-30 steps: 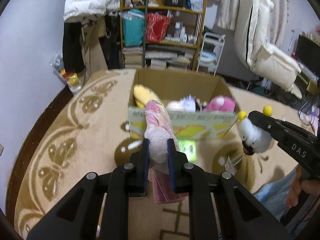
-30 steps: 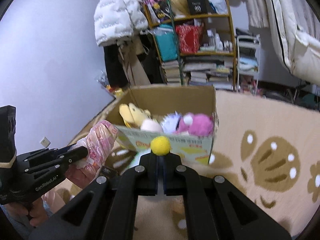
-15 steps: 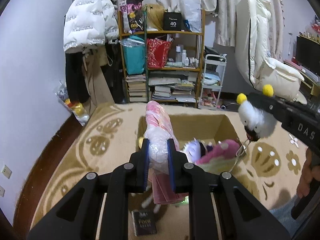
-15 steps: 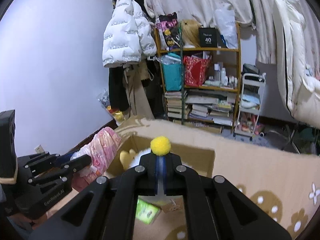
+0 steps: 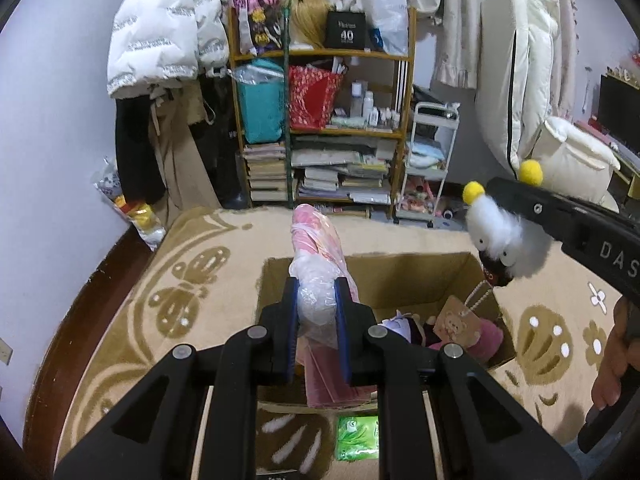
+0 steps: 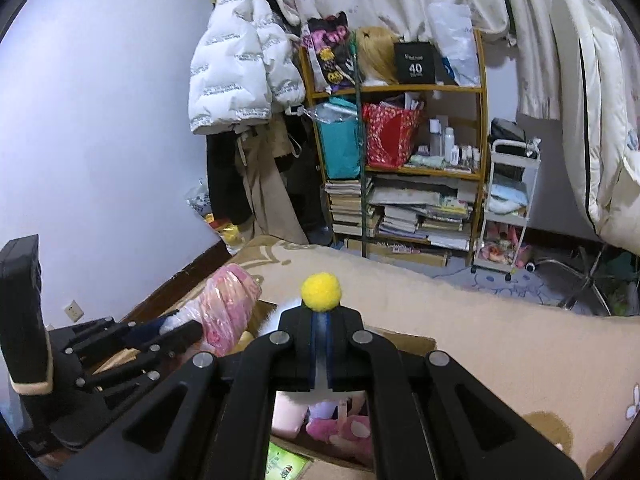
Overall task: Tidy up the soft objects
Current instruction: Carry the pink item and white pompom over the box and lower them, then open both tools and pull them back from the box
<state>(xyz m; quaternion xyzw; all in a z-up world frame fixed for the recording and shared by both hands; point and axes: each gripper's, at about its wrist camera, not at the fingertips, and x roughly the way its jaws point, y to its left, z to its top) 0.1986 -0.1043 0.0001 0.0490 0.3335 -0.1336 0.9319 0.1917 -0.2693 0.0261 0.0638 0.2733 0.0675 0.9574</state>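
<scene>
The left gripper [image 5: 317,312] is clenched on a pink plush in plastic wrap [image 5: 318,248]. The long axis of this plush runs forward and upward from the jaws, so its pink end points away, and a shorter part hangs below the jaws. Under and just ahead of the jaws stands the open cardboard box [image 5: 408,276] with more plush toys [image 5: 480,336] inside. To the right of the jaws, the right gripper [image 6: 320,350] is closed tight on a white fluffy toy [image 5: 502,240] with yellow pompoms [image 6: 321,292]; the toy hangs down from the jaws above the box, its face turned downward. A green packet [image 5: 357,438] lies on the carpet [image 5: 192,280] before the box
</scene>
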